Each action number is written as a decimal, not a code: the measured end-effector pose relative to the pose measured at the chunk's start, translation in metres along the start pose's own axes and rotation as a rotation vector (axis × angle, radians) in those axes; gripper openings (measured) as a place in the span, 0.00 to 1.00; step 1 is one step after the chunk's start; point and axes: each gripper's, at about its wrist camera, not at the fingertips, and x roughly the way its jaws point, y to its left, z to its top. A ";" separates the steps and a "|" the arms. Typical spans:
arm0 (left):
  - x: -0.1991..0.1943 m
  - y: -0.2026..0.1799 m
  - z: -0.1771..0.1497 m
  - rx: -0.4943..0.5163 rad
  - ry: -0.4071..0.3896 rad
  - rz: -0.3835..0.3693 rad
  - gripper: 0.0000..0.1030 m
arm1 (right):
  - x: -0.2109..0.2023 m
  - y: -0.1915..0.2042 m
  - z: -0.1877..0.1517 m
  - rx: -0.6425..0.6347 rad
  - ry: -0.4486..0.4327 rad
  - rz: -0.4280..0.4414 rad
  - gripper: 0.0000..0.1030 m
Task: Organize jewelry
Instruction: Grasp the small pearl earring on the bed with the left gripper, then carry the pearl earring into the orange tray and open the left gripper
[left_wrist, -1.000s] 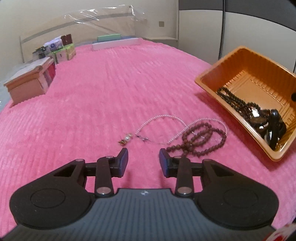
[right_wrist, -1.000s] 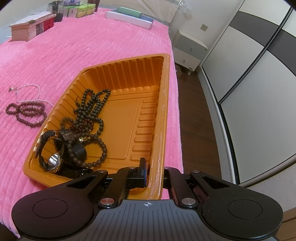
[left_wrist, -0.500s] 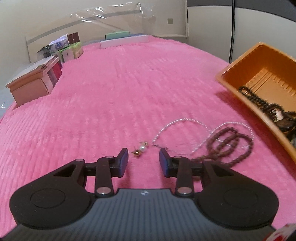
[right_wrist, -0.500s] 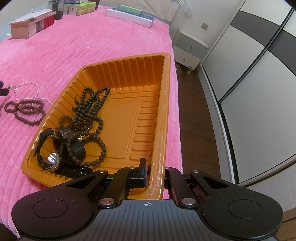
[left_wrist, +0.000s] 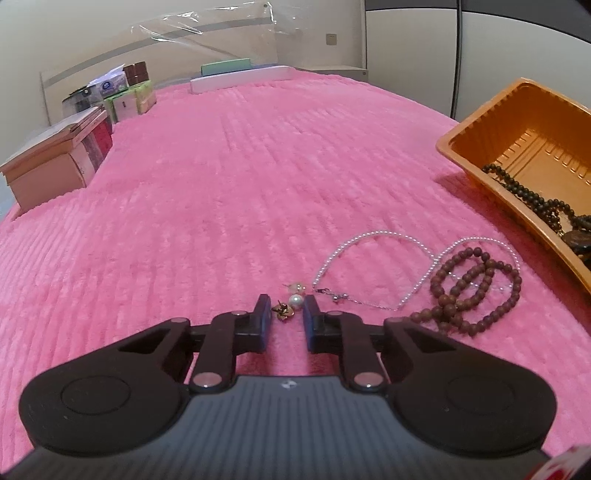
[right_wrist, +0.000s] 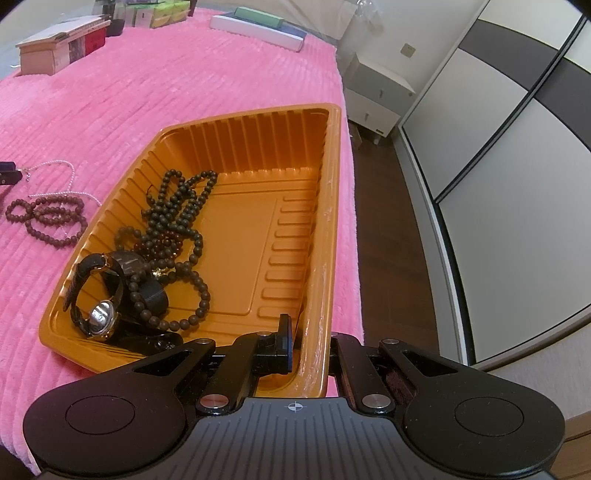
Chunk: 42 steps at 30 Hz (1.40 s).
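Note:
A small pearl earring (left_wrist: 291, 304) with a gold piece lies on the pink bedspread (left_wrist: 258, 184). My left gripper (left_wrist: 285, 314) is open, its fingertips on either side of the earring, not closed on it. A white pearl necklace (left_wrist: 373, 236) and a brown bead bracelet (left_wrist: 476, 280) lie just right of it; the bracelet also shows in the right wrist view (right_wrist: 48, 218). My right gripper (right_wrist: 309, 341) is shut on the near wall of the orange tray (right_wrist: 325, 206), which holds dark bead strands (right_wrist: 173, 221) and a black watch (right_wrist: 98, 295).
Boxes (left_wrist: 55, 158) stand at the bed's far left, and a flat white box (left_wrist: 240, 79) at the far end. The bed's right edge drops to a wooden floor (right_wrist: 391, 236) beside a nightstand (right_wrist: 376, 99) and wardrobe doors (right_wrist: 517, 147).
My left gripper has moved forward and left along the bedspread until its fingers flank the earring, and they have narrowed a little. The right gripper and tray have hardly moved.

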 end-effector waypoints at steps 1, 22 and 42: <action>-0.002 -0.001 0.000 0.004 -0.001 0.001 0.16 | 0.000 0.000 0.000 0.000 0.000 0.000 0.04; -0.057 -0.051 0.028 0.029 -0.062 -0.105 0.16 | -0.002 -0.002 0.000 0.007 -0.008 0.006 0.04; -0.063 -0.131 0.067 0.157 -0.126 -0.296 0.16 | -0.005 -0.004 -0.002 0.016 -0.019 0.021 0.04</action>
